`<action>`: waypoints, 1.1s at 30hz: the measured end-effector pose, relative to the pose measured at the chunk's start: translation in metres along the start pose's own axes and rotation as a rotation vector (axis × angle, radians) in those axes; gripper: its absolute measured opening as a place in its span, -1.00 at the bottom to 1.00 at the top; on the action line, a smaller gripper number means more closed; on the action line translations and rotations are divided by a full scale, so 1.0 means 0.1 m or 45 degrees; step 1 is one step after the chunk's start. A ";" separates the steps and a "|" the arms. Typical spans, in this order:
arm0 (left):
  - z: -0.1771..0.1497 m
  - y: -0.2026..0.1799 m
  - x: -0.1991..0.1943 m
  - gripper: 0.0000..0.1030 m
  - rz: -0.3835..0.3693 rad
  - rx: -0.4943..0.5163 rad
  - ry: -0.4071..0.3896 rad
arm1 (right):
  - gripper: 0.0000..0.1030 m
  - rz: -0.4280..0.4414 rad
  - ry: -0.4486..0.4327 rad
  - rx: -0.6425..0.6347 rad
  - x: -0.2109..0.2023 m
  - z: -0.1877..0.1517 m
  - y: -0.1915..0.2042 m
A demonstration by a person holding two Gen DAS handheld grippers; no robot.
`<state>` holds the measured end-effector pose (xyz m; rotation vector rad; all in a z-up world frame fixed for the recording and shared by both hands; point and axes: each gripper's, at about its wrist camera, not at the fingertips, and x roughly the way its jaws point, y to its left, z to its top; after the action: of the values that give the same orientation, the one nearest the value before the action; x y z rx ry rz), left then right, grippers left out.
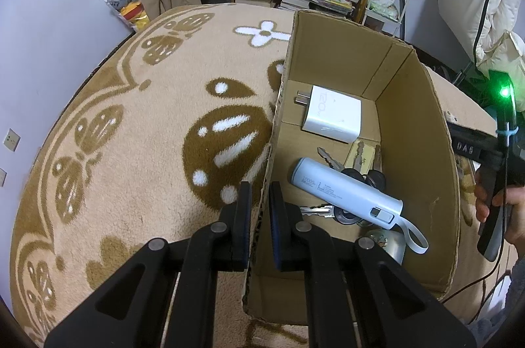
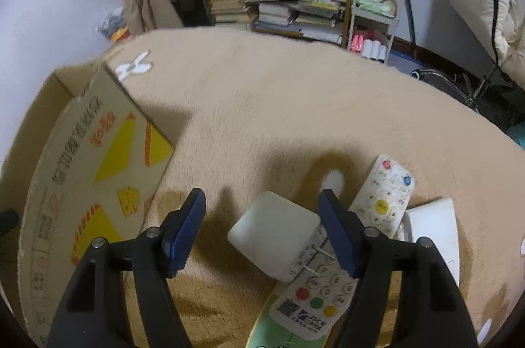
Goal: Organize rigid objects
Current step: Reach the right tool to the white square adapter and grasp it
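My left gripper [image 1: 260, 194] is shut on the left wall of an open cardboard box [image 1: 423, 131], one finger inside and one outside. The box holds a white charger [image 1: 331, 113], a pale blue power bank [image 1: 344, 194], keys [image 1: 331, 162] and a round metal item [image 1: 387, 241]. My right gripper [image 2: 262, 210] is open above the carpet, with a white charger [image 2: 275, 233] between its fingers, nearer the right one. This charger lies on a white remote [image 2: 380, 200]. The box's printed side [image 2: 95, 157] is to the left.
A white flat object [image 2: 433, 223] lies right of the remote, and a green-yellow item [image 2: 262, 331] lies under it. The beige patterned carpet [image 1: 131, 151] covers the surface. Shelves with books [image 2: 282, 7], bags and a white cart [image 2: 374, 0] stand behind. The other hand-held gripper [image 1: 498, 151] shows at right.
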<state>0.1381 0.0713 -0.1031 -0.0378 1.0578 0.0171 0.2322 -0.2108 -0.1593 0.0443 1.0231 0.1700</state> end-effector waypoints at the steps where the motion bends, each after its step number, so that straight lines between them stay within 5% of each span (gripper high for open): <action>1: 0.00 0.00 0.00 -0.81 -0.003 -0.002 0.001 | 0.46 0.005 0.012 -0.006 0.01 -0.02 0.01; 10: 0.00 0.01 0.00 -0.80 -0.006 -0.006 0.001 | 0.46 0.018 0.110 -0.070 0.11 -0.18 0.17; 15: -0.02 0.01 0.00 -0.79 -0.016 -0.013 0.003 | 0.46 -0.061 0.154 -0.141 0.14 -0.25 0.33; 27: -0.02 0.02 0.00 -0.79 -0.019 -0.017 0.006 | 0.46 -0.072 0.254 -0.129 0.11 -0.30 0.41; 29: -0.02 0.02 0.00 -0.79 -0.018 -0.016 0.005 | 0.29 -0.092 0.250 -0.093 0.09 -0.32 0.43; 33: -0.02 0.02 0.00 -0.79 -0.020 -0.017 0.006 | 0.29 -0.100 0.229 -0.027 0.03 -0.37 0.43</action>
<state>0.1363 0.0733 -0.1041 -0.0583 1.0620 0.0102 0.1971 -0.1697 -0.1762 -0.0309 1.2006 0.1141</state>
